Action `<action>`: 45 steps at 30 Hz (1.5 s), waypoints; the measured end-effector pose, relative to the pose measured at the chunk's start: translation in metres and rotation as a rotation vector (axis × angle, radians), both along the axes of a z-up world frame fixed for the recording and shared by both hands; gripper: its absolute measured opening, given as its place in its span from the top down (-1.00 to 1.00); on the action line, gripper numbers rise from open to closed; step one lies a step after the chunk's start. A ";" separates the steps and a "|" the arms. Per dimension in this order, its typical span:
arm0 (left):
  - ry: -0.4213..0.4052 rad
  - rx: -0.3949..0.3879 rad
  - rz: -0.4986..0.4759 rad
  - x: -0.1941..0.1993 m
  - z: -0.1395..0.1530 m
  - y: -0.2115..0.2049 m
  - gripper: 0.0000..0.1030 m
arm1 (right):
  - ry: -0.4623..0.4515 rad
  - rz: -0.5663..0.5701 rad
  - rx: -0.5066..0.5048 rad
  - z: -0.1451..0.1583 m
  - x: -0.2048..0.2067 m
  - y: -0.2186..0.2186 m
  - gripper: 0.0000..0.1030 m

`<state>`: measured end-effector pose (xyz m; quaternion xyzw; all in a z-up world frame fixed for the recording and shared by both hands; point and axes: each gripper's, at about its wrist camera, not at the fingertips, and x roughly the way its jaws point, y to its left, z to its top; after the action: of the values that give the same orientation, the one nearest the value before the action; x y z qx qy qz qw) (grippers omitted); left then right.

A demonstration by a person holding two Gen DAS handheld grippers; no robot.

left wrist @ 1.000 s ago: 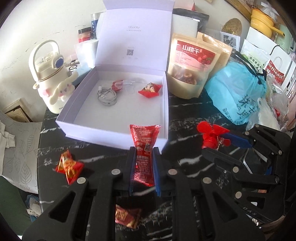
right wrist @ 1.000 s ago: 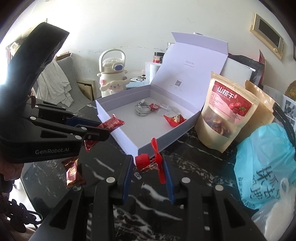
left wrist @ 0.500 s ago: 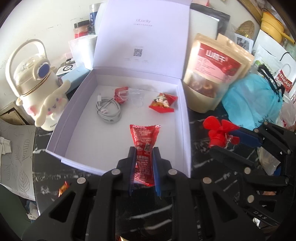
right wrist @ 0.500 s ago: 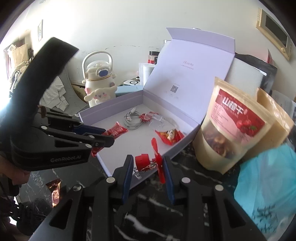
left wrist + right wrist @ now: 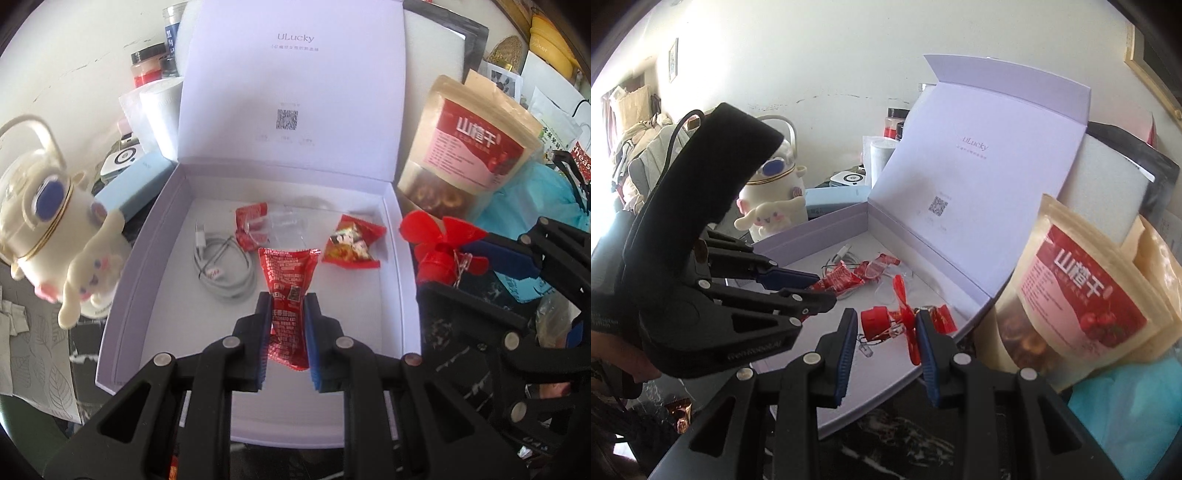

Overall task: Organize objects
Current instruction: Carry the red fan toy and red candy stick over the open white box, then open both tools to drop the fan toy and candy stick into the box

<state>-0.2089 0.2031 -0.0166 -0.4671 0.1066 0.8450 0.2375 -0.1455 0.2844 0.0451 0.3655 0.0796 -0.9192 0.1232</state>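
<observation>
- Gripping a red ketchup sachet [image 5: 287, 295] between closed pads, the left gripper [image 5: 287, 321] hangs over the floor of the open lilac box [image 5: 404, 266].
- The right gripper [image 5: 886, 328] is clamped on a small red fan [image 5: 899, 317], poised at the box's right wall.
- Inside lie a coiled white cable [image 5: 221, 266], a red snack packet [image 5: 352, 242] and another red sachet [image 5: 249, 225].
- A dried-fruit pouch [image 5: 467, 151] stands beside the box.
</observation>
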 end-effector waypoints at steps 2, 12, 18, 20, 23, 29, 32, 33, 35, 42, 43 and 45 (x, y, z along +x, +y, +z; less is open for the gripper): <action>0.007 -0.007 0.002 -0.005 0.000 0.003 0.68 | -0.001 -0.002 0.007 0.000 -0.007 0.000 0.38; 0.014 -0.055 0.010 -0.032 -0.006 0.012 0.68 | 0.008 -0.008 0.026 -0.002 -0.035 0.000 0.38; -0.005 -0.090 0.024 -0.043 -0.019 0.009 0.68 | -0.019 0.004 0.027 -0.013 -0.047 -0.002 0.38; -0.014 -0.101 0.023 -0.045 -0.023 0.008 0.68 | -0.032 0.006 0.029 -0.018 -0.051 -0.002 0.38; -0.034 -0.114 0.020 -0.046 -0.030 0.008 0.68 | -0.051 0.010 0.024 -0.024 -0.052 -0.001 0.38; -0.068 -0.134 0.012 -0.045 -0.043 0.008 0.68 | -0.087 0.029 0.032 -0.036 -0.052 -0.002 0.38; -0.085 -0.143 0.005 -0.044 -0.048 0.009 0.68 | -0.102 0.035 0.035 -0.038 -0.051 -0.003 0.38; -0.089 -0.147 0.002 -0.043 -0.049 0.010 0.68 | -0.106 0.036 0.035 -0.039 -0.049 -0.004 0.38; -0.089 -0.156 -0.003 -0.042 -0.051 0.010 0.68 | -0.115 0.040 0.031 -0.041 -0.048 -0.004 0.38; -0.103 -0.167 -0.005 -0.038 -0.054 0.009 0.68 | -0.141 0.049 0.025 -0.046 -0.047 -0.005 0.38; -0.103 -0.171 -0.004 -0.037 -0.054 0.008 0.68 | -0.144 0.049 0.024 -0.047 -0.048 -0.005 0.38; -0.105 -0.175 -0.003 -0.035 -0.054 0.007 0.68 | -0.149 0.048 0.016 -0.047 -0.048 -0.005 0.38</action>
<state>-0.2441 0.2103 -0.0710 -0.5293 0.1681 0.8066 0.2026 -0.1931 0.2797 -0.0021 0.4320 0.0864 -0.8855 0.1479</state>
